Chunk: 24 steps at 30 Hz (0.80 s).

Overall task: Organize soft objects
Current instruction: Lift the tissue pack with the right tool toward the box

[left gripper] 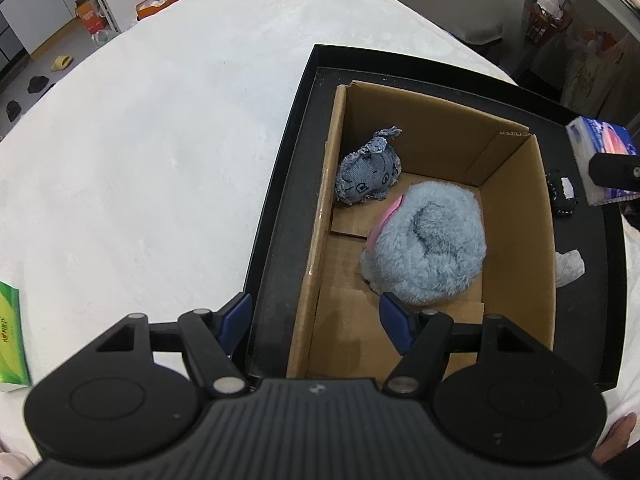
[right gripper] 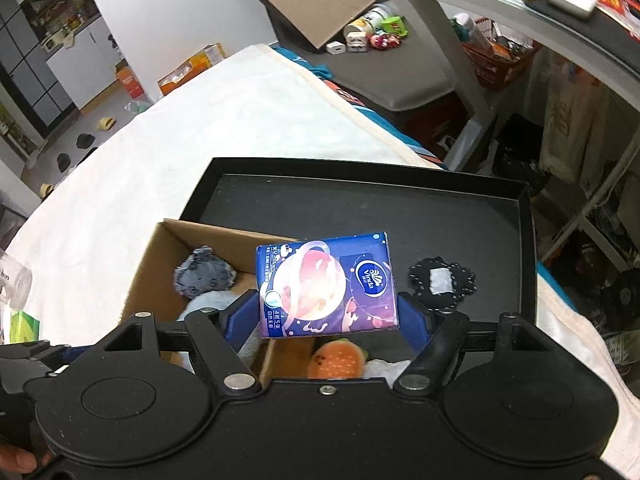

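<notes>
The right gripper [right gripper: 328, 312] was clamped on a blue tissue pack [right gripper: 326, 286] and held it up in the air over the right wall of the cardboard box [left gripper: 516, 216]. The box sat in the black tray [left gripper: 276, 208] on the white cover [left gripper: 160, 140], against the tray's left side. Inside the box, a fluffy blue toy [left gripper: 428, 248] lay in the middle and a small denim toy [left gripper: 370, 174] lay in the far left corner. The left gripper [left gripper: 316, 320] hung over the box's near left corner with its fingers spread wide and nothing between them. A black patch [right gripper: 442, 280] lay on the tray floor right of the box. An orange round toy [right gripper: 338, 360] peeked out under the pack, mostly hidden by the gripper. A green pack [left gripper: 10, 336] was cut off at the picture's left edge.
</notes>
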Motion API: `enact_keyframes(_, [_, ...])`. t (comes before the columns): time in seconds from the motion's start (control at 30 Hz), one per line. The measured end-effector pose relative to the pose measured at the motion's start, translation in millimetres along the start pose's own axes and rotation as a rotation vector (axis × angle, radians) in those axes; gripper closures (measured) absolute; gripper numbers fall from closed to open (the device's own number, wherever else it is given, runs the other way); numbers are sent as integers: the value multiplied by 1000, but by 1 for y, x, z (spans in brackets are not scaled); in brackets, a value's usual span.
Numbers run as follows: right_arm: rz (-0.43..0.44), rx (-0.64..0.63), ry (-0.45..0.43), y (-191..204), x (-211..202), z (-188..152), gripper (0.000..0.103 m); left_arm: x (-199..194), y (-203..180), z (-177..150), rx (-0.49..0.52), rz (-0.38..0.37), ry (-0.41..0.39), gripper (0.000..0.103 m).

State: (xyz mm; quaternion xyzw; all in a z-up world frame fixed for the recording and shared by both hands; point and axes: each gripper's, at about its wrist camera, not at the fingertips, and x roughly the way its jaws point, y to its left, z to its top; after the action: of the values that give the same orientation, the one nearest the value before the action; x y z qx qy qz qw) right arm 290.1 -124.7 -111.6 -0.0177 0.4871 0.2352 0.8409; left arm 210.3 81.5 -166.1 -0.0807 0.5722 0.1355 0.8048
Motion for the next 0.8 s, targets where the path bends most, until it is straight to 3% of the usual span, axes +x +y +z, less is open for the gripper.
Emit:
enact_keyframes(0.57, [8,-76,29,62,9,11,31,1,27,-10,-45,-103,-52,35])
enact_keyframes(0.8, [9,-70,59,78,19,13,31,9,36,-14,-66,-147,-35,49])
